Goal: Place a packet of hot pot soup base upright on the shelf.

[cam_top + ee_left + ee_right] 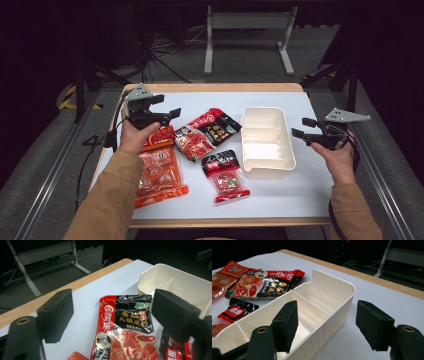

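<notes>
High view: four sauce packets lie left of the one white bin [267, 142], left tongs [167, 114] released above them; left gripper view: the slick tomato packet [126, 332] may slip; right gripper view: right tongs [327, 325], released, straddle the bin wall and may knock it.

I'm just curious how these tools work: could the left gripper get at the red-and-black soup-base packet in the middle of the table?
Probably yes. The left gripper is open, facing the red-and-black soup-base packet, which lies flat with nothing between them.
</notes>
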A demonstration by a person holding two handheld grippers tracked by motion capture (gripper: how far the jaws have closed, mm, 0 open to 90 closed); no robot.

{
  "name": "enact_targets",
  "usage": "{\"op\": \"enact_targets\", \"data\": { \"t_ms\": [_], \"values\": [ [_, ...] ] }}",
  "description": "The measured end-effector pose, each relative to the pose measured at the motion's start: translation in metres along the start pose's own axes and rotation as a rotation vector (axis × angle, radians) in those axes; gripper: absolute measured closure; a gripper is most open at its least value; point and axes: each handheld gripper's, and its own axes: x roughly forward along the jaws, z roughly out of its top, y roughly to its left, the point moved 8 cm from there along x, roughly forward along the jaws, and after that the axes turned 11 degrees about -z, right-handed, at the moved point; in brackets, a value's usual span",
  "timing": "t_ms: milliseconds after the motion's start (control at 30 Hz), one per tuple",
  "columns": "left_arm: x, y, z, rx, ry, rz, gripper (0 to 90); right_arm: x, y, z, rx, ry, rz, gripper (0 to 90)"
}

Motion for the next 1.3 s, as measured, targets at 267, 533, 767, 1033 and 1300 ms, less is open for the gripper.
{"op": "enact_targets", "data": {
  "t_ms": [267, 533, 767, 1033, 1300],
  "values": [
    [0.023, 0.004, 0.006, 0.009, 0.030, -0.026, 24.1, -0.006, -0.003, -0.005, 0.008, 0.004, -0.009, 34.8],
    [0.040, 0.012, 0.010, -0.003, 0.016, -0.014, 26.8, -0.011, -0.004, -0.010, 0.004, 0.014, -0.020, 34.6],
    [0.060, 0.018, 0.011, -0.012, 0.056, -0.046, 30.5, -0.014, -0.004, -0.013, 0.006, 0.018, -0.024, 34.6],
    [0.092, 0.033, -0.005, -0.042, 0.159, -0.050, 32.8, -0.011, -0.003, -0.015, 0.002, 0.025, -0.010, 34.4],
    [0.122, 0.044, -0.020, -0.086, 0.206, -0.065, 32.8, -0.005, -0.003, -0.014, 0.005, 0.024, 0.008, 34.2]
  ]
}}
